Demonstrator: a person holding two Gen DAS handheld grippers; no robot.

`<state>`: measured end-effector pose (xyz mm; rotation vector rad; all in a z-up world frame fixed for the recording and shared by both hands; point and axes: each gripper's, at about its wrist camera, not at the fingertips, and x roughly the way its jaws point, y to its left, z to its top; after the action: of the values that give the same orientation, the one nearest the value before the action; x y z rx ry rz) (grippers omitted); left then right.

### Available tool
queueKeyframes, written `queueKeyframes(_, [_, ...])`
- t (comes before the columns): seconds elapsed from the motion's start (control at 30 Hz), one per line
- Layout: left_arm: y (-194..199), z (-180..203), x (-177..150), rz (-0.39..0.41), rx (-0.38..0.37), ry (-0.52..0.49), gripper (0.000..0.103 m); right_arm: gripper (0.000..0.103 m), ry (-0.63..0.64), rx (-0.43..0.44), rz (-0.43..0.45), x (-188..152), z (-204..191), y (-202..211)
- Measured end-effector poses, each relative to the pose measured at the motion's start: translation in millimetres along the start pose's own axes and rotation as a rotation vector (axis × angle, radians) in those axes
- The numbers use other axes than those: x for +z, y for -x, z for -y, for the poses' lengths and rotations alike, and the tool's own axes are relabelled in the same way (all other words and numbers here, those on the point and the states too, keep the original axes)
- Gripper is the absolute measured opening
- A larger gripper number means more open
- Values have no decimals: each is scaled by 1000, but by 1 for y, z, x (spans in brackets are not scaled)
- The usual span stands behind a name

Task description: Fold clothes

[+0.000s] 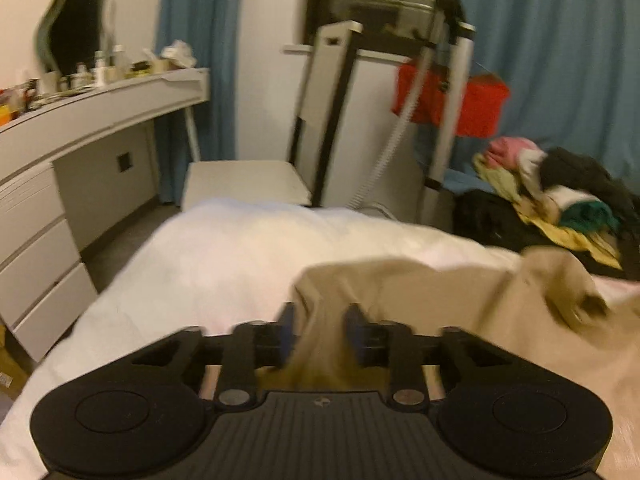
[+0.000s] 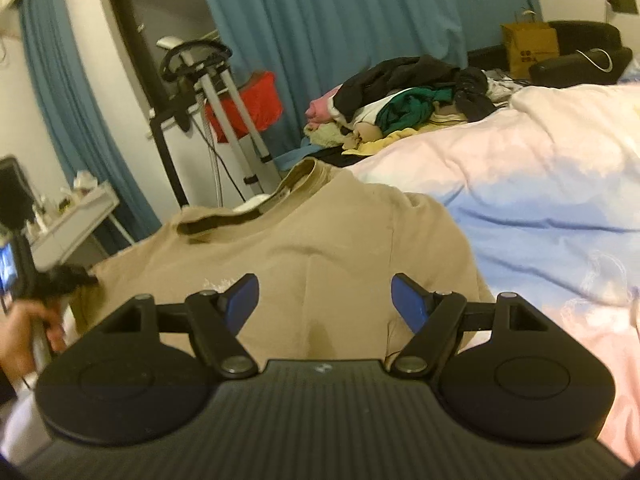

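A tan T-shirt (image 2: 320, 240) lies spread on the bed, its collar (image 2: 248, 212) toward the far edge. My right gripper (image 2: 324, 300) hovers open just above the shirt's lower middle, with nothing between its blue pads. My left gripper (image 1: 320, 332) is at the shirt's left sleeve edge. A bunched strand of the tan T-shirt (image 1: 460, 300) runs up between its fingers; the picture is blurred and the pads seem to stand slightly off the cloth. In the right wrist view a hand (image 2: 24, 336) holds that left gripper (image 2: 70, 280) at the sleeve.
A white and pale pink duvet (image 2: 540, 184) covers the bed. A pile of mixed clothes (image 2: 404, 100) sits at the far side. A garment steamer stand (image 2: 236, 120), a white chair (image 1: 244, 184) and a grey dresser (image 1: 80, 120) stand beyond the bed's edge.
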<state>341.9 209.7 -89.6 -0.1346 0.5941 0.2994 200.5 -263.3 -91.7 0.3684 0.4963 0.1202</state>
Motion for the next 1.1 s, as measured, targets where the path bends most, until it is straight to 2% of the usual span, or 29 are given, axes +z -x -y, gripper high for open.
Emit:
queueKeyframes(0.07, [12, 7, -6, 7, -27, -22, 63, 75, -17, -8, 20, 4, -1, 8])
queueKeyframes(0.17, [45, 22, -10, 49, -65, -53, 76, 75, -27, -17, 60, 9, -2, 20])
queueKeyframes(0.27, [86, 46, -17, 78, -100, -86, 82, 75, -31, -21, 84, 11, -1, 28])
queueKeyframes(0.43, [164, 84, -40, 133, -170, -151, 86, 75, -29, -9, 62, 4, 1, 32])
queueKeyframes(0.57, [210, 106, -62, 132, -223, -159, 88, 75, -17, -3, 47, 0, 2, 32])
queueKeyframes(0.7, [241, 118, -79, 133, -255, -157, 90, 75, -32, 0, 42, -2, 8, 33])
queueKeyframes(0.87, [260, 134, -98, 124, -264, -179, 90, 75, -59, -6, 45, -3, 19, 34])
queueKeyframes(0.97, [265, 137, -106, 117, -273, -185, 90, 76, -150, 36, 32, 7, 41, 30])
queueKeyframes(1.03, [268, 136, -112, 114, -284, -186, 90, 76, -320, 104, 20, 21, 74, 20])
queueKeyframes(1.1, [266, 135, -117, 118, -289, -195, 90, 77, -460, 130, 26, 33, 111, 8])
